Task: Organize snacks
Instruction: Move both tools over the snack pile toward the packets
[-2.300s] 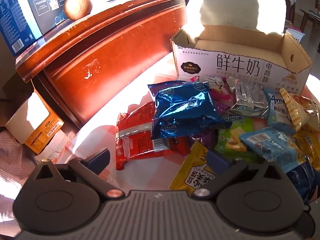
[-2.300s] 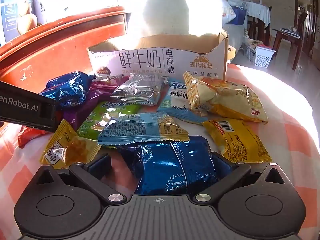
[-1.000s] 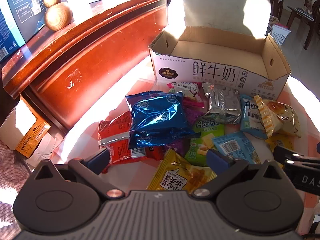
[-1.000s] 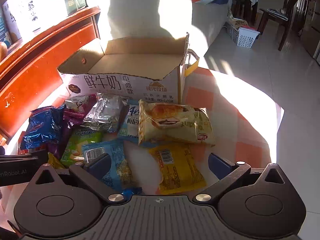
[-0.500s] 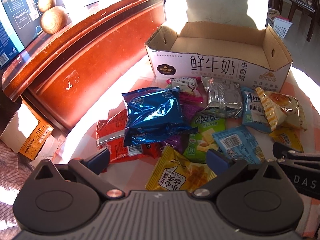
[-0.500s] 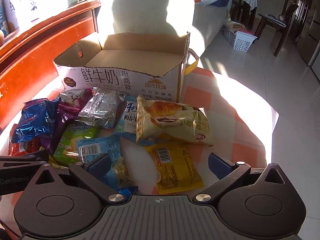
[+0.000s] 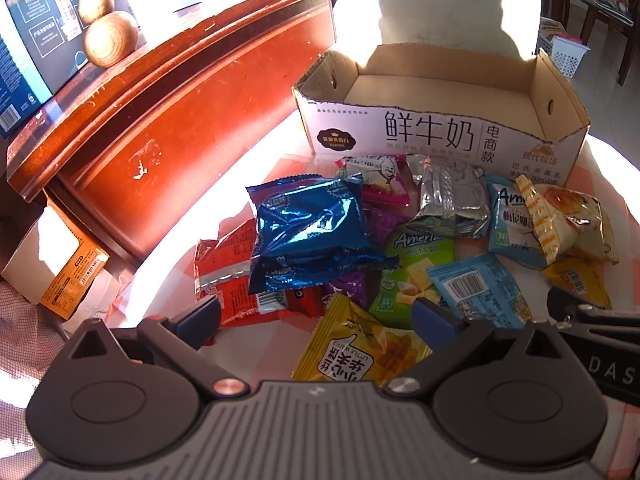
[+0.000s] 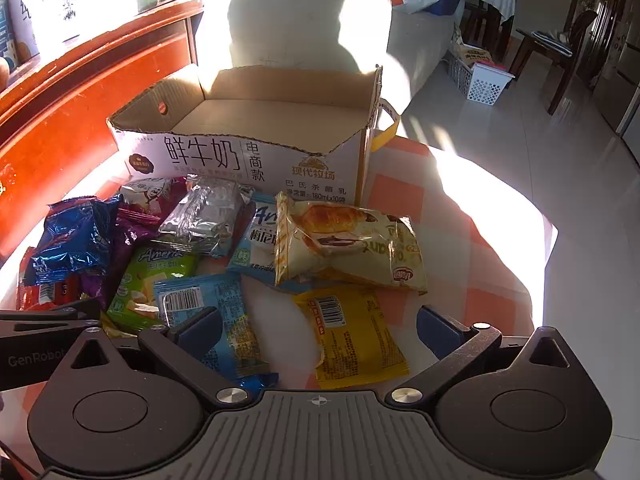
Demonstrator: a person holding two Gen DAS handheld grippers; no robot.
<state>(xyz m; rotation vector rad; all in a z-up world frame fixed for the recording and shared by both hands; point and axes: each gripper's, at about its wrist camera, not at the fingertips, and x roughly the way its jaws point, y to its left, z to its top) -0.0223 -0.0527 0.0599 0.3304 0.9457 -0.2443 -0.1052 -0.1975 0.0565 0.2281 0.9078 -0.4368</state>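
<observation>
We hold the left gripper [image 7: 316, 314] and right gripper [image 8: 318, 330] wide apart, grasping nothing, above the snack packets [image 8: 224, 264] before the cardboard box [image 8: 256, 160].

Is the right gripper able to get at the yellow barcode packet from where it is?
Probably yes: the right gripper is open, and the yellow barcode packet lies flat just ahead, uncovered.

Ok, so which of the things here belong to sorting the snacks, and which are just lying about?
For the job:
cardboard box, nothing in it
blue foil packet
silver packet
green cheese-snack packet
croissant packet
yellow packet
left gripper and right gripper, jaws open

Lying about:
wooden gourd
orange carton
white basket
</observation>
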